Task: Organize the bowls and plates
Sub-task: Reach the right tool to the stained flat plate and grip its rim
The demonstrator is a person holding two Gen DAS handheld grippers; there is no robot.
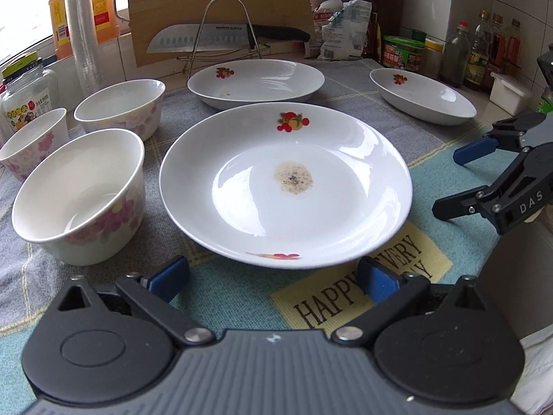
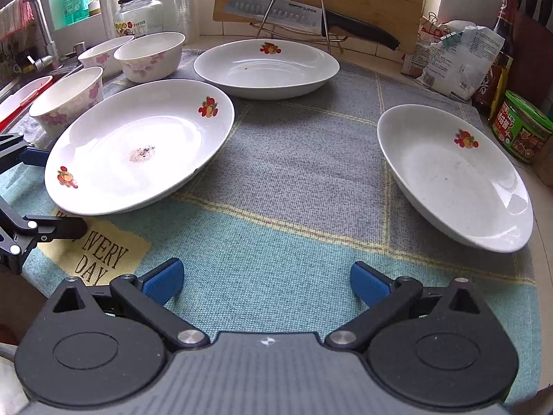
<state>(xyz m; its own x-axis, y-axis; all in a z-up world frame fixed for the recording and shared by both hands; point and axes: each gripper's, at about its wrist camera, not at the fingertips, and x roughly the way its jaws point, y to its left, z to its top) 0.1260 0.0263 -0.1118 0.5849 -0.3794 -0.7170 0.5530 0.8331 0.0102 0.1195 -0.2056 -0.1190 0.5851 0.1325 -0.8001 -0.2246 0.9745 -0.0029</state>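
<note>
Both grippers spread wide, nothing held. Left gripper [image 1: 273, 276] sits low over the mat [image 2: 276, 242], near edge of the stained plate [image 1: 286, 186] between its blue pads, not touching. Right gripper [image 2: 266, 282] hovers over bare mat, between the stained plate on its left and the right plate [image 2: 452, 176] on its right. Far plate [image 1: 255, 83] sits just behind the stained one, in front of the knife [image 1: 221, 36] and wire rack [image 1: 226, 27]. Three floral bowls [image 1: 79, 193] cluster at left: near one just beside the stained plate, two more [image 1: 121, 107] [image 1: 33, 141] further back. All dishes separate, none stacked.
</note>
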